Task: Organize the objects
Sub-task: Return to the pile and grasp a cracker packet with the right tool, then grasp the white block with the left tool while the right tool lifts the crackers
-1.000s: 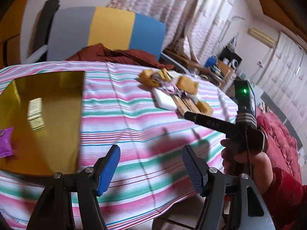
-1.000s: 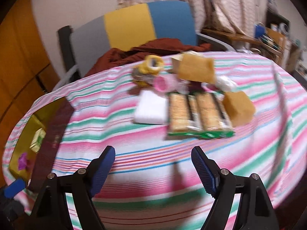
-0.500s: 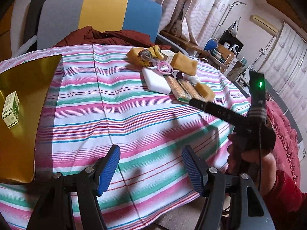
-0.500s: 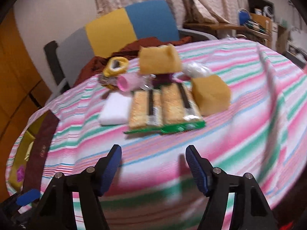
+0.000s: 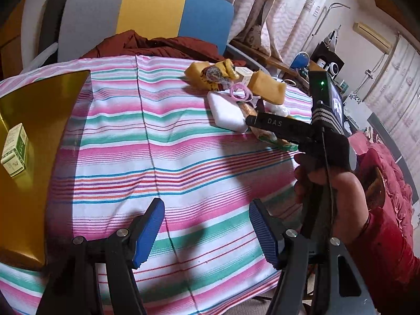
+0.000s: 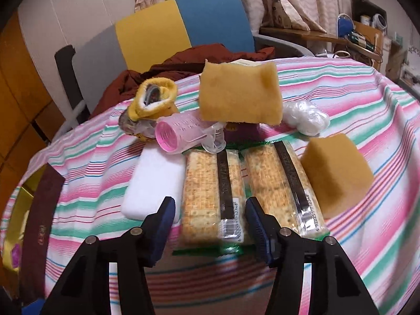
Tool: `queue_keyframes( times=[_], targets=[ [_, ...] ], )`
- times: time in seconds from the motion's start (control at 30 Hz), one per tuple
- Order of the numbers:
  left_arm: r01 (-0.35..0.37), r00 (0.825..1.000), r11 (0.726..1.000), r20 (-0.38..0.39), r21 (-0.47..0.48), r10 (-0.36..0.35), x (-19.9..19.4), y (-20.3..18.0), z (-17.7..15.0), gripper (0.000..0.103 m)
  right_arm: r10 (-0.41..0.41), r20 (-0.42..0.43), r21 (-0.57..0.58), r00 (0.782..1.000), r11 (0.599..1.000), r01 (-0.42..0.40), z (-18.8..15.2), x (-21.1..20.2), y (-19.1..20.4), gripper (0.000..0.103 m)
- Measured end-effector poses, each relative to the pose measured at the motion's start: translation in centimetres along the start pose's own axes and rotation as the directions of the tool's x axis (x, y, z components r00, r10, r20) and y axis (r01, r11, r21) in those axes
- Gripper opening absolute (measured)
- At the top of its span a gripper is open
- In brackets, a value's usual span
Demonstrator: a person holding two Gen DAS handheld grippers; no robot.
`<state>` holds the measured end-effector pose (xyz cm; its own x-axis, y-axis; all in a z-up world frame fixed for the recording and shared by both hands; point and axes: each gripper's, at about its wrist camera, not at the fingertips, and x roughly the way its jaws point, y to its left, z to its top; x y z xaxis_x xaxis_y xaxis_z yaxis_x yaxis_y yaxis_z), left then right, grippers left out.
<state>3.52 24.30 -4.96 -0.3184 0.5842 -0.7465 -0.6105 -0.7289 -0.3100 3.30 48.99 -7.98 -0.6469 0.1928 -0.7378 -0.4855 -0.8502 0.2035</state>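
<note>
Warm, dim indoor light is falling across the striped tablecloth (image 5: 162, 141), casting soft shadows; fisheye distortion is bending the dark-vignetted edges, and the right view's near edge is blurring.

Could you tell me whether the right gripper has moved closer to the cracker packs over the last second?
Yes. The right gripper has advanced toward the cracker packs; its open jaws now flank the left pack's near end.

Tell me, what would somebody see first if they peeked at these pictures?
Probably the twin pack of crackers, lying right in front of the open right gripper, whose blue pads sit either side of its left half. Around it lie a white block, a pink hair roller and two yellow sponges, one propped up behind and one to the right. In the left view, a gold box at the table's left edge holds a small green carton.
</note>
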Motion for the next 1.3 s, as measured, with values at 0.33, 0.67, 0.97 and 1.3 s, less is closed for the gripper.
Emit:
queue_keyframes(
  times=[0.33, 0.67, 0.97, 1.3],
  targets=[
    [-0.021, 1.0, 1.0, 0.023, -0.008, 0.021, 0.3, -0.1, 1.7, 0.068, 0.004, -0.003, -0.007, 1.0, 1.0, -0.004, 0.0, 0.8, -1.0, 0.046],
    [-0.056, 0.998, 0.998, 0.016, 0.0, 0.056, 4.0, -1.5, 5.2, 0.069, -0.073, 0.1, 0.009, 0.992, 0.997, 0.073, -3.2, -2.2, -3.4, 0.043],
    [-0.059, 0.998, 0.998, 0.002, 0.037, 0.059, 10.2, -4.8, 10.2, 0.075, -0.048, 0.136, 0.036, 0.99, 0.998, 0.044, -3.5, -2.2, -3.9, 0.044],
    [-0.179, 0.983, 0.962, 0.007, 0.207, 0.182, 14.8, -6.5, 11.2, 0.078, -0.046, 0.147, 0.038, 0.988, 0.998, 0.041, -3.5, -2.1, -4.0, 0.044]
  ],
)
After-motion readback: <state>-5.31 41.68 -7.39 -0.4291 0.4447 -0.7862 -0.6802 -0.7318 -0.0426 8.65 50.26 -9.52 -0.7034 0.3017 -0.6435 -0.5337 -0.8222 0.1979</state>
